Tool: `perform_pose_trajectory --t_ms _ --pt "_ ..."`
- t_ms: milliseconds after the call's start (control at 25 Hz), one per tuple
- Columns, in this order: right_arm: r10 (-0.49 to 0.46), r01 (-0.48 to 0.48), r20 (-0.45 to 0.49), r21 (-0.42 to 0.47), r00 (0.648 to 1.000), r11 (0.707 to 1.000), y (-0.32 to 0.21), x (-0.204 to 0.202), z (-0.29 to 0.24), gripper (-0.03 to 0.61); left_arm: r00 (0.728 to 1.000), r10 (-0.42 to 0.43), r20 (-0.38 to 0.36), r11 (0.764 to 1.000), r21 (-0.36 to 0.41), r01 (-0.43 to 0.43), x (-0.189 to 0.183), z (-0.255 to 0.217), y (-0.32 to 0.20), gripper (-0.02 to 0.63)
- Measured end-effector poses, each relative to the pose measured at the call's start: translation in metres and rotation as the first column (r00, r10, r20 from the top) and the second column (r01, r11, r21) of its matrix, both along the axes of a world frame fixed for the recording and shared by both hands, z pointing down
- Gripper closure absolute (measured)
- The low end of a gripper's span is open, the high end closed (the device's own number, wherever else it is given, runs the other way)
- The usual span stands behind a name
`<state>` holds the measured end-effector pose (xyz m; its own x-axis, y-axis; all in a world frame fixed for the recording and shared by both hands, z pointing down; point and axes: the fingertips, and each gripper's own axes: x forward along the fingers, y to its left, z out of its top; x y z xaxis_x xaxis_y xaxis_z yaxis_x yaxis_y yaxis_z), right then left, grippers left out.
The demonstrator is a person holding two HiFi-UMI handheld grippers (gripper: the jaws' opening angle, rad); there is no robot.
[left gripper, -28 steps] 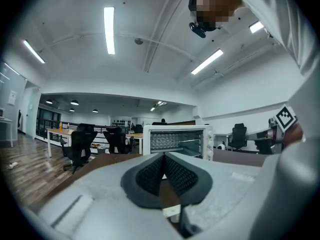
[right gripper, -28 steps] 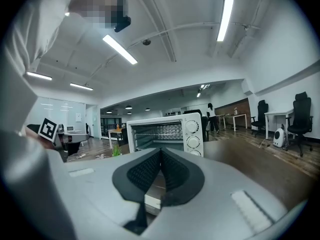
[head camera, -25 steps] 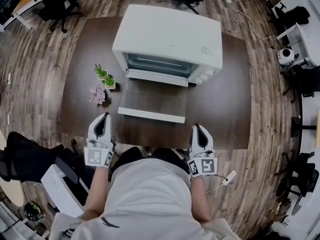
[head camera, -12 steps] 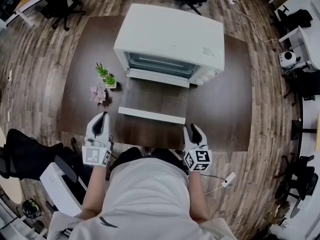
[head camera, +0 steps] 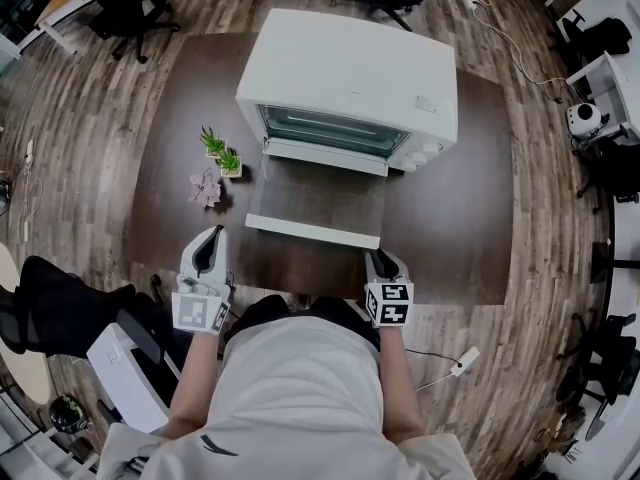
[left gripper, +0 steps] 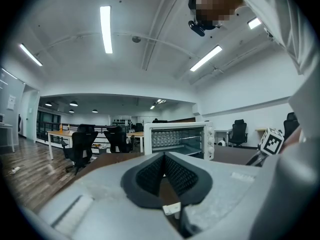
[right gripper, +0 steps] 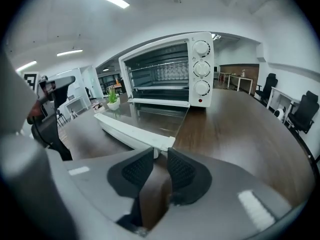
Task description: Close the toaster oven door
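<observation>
Right gripper (right gripper: 160, 159) jaws were apart, closing, gripping nothing; I saw the door handle (right gripper: 135, 132) corner right at its tips. Left gripper (left gripper: 164, 160) sat closed, empty.

The right gripper (head camera: 384, 259) has moved up to the door handle (head camera: 313, 231), its once-shut fingers (right gripper: 136, 170) now parted and closing, empty.

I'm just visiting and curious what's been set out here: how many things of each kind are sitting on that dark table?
Toaster oven: 1
Small green potted plants: 2
Pink flower decoration: 1
Total: 4
</observation>
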<state>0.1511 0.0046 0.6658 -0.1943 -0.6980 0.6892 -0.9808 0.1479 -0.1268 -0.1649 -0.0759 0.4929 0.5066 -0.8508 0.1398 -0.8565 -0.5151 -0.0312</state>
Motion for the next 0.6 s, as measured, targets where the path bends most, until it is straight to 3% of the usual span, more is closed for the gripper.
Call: perform_pose_trajectory --t_ms 80,200,600 --pt "0.009 -0.009 0.000 -0.027 1.000 1.000 0.003 0.001 0.005 0.479 1.000 -0.001 0.003 1.000 -0.003 0.001 -0.001 0.001 0.001 0.615" --pt "0.029 -0.027 0.027 -0.075 0.999 0.997 0.005 0.000 0.019 0.404 1.000 -0.007 0.003 1.000 -0.007 0.007 -0.005 0.002 0.003 0.615" --pt "-0.001 0.007 0.093 -0.072 0.996 0.997 -0.023 -0.014 0.031 0.434 1.000 -0.026 0.006 1.000 -0.001 0.026 -0.010 0.000 0.008 0.615"
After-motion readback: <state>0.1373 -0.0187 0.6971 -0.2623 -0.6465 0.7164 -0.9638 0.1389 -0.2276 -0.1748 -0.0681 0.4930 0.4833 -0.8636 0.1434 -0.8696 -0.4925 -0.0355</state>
